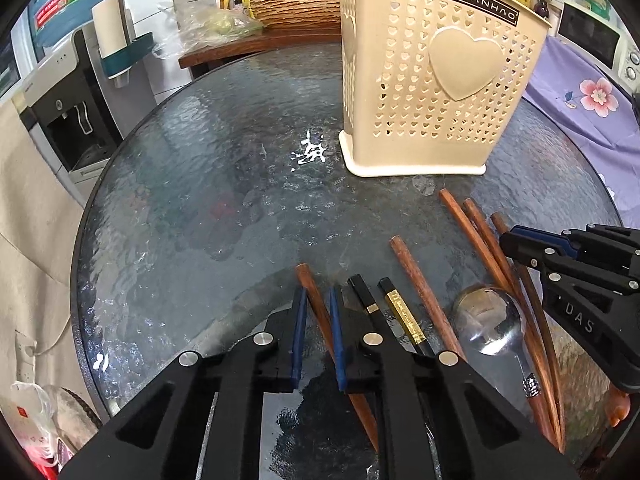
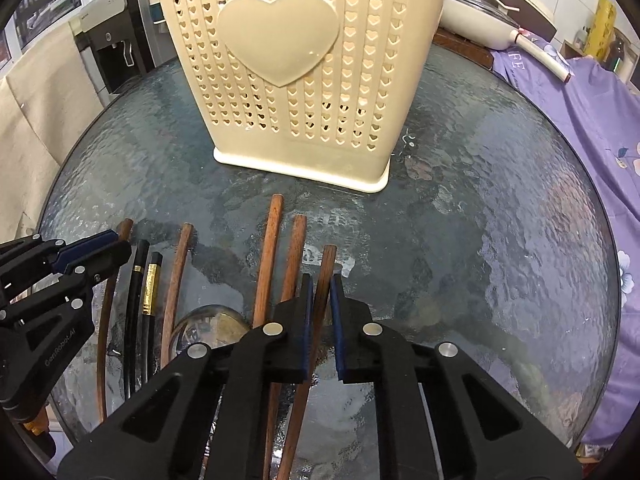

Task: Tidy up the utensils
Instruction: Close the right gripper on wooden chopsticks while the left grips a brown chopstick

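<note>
My left claw (image 1: 318, 334) is pinched on the leftmost brown chopstick (image 1: 308, 280), and my right claw (image 2: 320, 320) is pinched on the rightmost brown chopstick (image 2: 326, 264). Both sticks lie flat on the glass counter (image 2: 500, 240), their long axes running away from me toward the cream holder (image 2: 304, 80). The holder stands upright just beyond their far tips, nearer my right claw. I judge each stick must tip upright to drop in.
</note>
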Available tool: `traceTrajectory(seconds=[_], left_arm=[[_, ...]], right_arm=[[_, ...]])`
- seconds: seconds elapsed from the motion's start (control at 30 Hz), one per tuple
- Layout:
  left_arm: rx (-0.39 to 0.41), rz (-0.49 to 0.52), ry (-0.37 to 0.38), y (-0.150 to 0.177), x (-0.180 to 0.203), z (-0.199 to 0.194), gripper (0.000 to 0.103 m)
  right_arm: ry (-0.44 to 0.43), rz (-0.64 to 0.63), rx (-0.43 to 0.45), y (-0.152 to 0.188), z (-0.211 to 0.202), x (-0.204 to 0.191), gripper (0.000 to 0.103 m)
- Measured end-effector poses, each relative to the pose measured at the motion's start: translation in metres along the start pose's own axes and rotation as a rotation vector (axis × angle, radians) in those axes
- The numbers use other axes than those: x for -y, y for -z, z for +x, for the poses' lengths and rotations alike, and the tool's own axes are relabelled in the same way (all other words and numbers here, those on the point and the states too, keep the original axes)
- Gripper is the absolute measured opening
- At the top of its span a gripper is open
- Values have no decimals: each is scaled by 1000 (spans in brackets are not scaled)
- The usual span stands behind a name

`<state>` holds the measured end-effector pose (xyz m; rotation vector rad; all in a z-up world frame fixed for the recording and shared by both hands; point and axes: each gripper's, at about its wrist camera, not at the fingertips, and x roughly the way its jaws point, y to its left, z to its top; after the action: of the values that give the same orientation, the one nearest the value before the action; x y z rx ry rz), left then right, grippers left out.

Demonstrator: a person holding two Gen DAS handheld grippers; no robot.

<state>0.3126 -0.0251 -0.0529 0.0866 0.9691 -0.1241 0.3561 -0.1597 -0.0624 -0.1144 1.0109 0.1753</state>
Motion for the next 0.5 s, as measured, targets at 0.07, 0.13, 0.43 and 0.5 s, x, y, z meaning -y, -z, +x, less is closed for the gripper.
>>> traceTrajectory(seconds=[0.07, 0.13, 0.43, 0.5], left_arm=[[5, -1, -2, 1, 0, 0, 11], [10, -5, 0, 1, 0, -1, 11], [15, -54, 46, 1, -9, 0, 8], [22, -61, 52, 0, -11, -1, 7]], right_arm=[[-3, 3, 4, 0, 0, 0, 9], [-17, 11, 7, 1, 0, 2, 8], [-130, 90, 43, 4, -1, 23, 7], [-154, 105, 55, 5, -2, 29, 7]])
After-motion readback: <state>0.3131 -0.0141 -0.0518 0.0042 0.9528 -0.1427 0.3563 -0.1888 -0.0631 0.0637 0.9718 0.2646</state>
